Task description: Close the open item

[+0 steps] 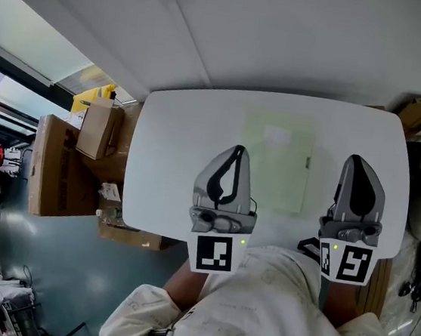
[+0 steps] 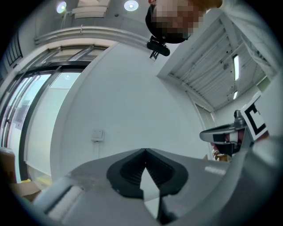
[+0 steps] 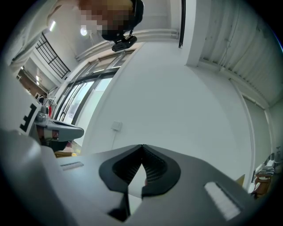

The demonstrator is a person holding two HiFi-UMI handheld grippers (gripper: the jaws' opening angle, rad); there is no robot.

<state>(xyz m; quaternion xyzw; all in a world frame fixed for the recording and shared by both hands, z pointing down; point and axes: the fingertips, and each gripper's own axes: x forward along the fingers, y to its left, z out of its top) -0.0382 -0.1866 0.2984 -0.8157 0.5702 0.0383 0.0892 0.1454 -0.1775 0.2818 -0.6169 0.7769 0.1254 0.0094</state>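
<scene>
Both grippers hover at the near edge of the white table [image 1: 170,158] — left gripper [image 1: 238,152] and right gripper [image 1: 356,160] clenched on nothing. The pale green flat item [image 1: 275,167] lies mid-table, untouched. Closing likely not yet started — next, reach down to its cover.

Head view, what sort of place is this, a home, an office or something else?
Probably a workshop or lab room rather than a home: a bare white table stands against a plain wall, cardboard boxes are stacked on the floor beside it, and tall dark-framed windows run along one side.
</scene>
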